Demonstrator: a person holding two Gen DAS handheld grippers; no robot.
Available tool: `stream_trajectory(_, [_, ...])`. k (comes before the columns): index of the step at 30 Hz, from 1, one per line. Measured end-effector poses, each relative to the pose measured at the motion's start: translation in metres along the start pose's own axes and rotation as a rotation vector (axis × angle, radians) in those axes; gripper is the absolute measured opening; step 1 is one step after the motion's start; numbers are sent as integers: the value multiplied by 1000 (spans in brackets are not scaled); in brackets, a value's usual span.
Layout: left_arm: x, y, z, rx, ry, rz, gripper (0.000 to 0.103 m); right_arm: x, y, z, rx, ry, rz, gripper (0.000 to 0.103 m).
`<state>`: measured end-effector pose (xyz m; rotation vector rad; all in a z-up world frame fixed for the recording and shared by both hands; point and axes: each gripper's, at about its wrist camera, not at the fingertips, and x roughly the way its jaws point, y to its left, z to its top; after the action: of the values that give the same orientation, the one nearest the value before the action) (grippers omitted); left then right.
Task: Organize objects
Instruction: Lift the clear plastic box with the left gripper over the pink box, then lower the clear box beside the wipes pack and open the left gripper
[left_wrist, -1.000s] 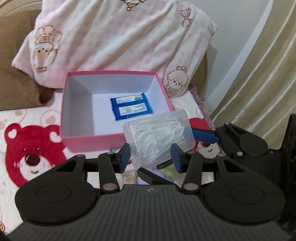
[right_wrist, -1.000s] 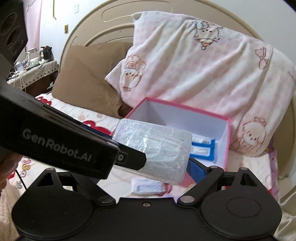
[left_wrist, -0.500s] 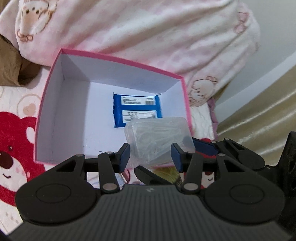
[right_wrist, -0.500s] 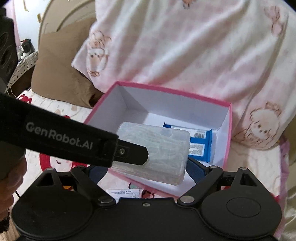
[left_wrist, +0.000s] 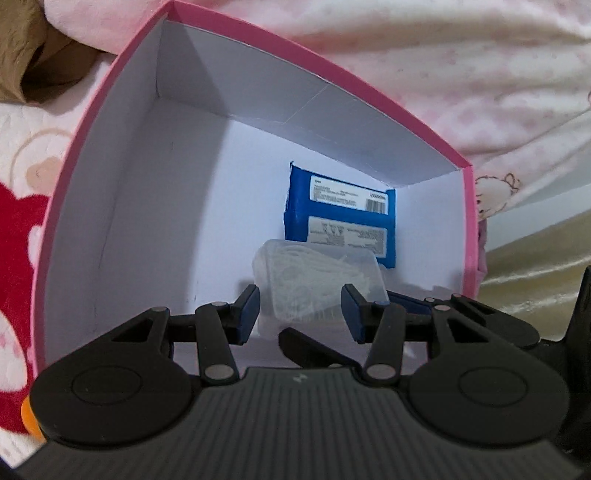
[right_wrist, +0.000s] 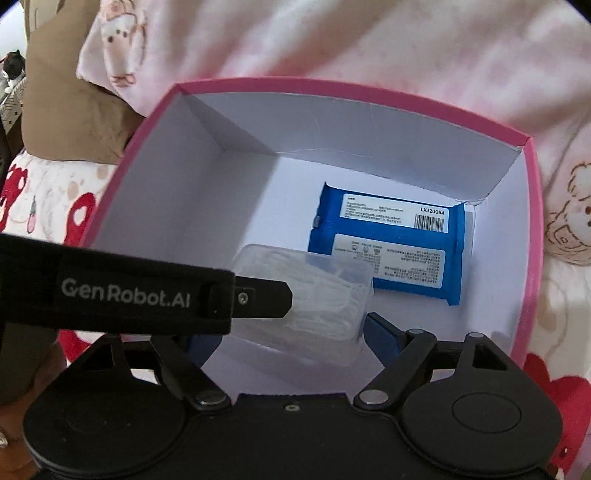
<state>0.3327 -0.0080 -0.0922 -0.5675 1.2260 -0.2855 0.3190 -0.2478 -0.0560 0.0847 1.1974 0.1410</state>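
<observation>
My left gripper (left_wrist: 299, 310) is shut on a clear plastic case of white floss picks (left_wrist: 317, 284), held low inside the open pink box (left_wrist: 332, 77). A blue packet (left_wrist: 340, 214) lies flat on the box's white floor just behind the case. In the right wrist view the case (right_wrist: 325, 295) sits between the fingers of my right gripper (right_wrist: 291, 338), whose jaws are closing around it. Its right pad is at the case's edge, and its left pad is partly hidden by the left gripper's finger (right_wrist: 258, 297). The blue packet (right_wrist: 388, 243) and the pink box (right_wrist: 332, 83) show here too.
A pink pillow with cartoon figures (right_wrist: 332, 37) leans behind the box, and a brown pillow (right_wrist: 66, 110) lies to its left. The box rests on a white bedsheet with red bears (left_wrist: 22, 221). A gold curtain (left_wrist: 535, 251) hangs at the right.
Both grippers have come down and forward together, carrying the clear case from in front of the pink box to low inside it. The right gripper's jaws have narrowed.
</observation>
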Motion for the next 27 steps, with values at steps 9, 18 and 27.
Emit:
stream_trajectory(9, [27,5,-4,-17,29,-2,40,16,-6,0,-60,34,-78,80])
stream_trajectory(18, [44,3,-9,-39,28,26,30,-19,5,-22,-206,-69,-188,61])
stream_trajectory(27, [59,-5,-14,-152,31,-20,29,-63,-20,-48,-171,-193,-180,44])
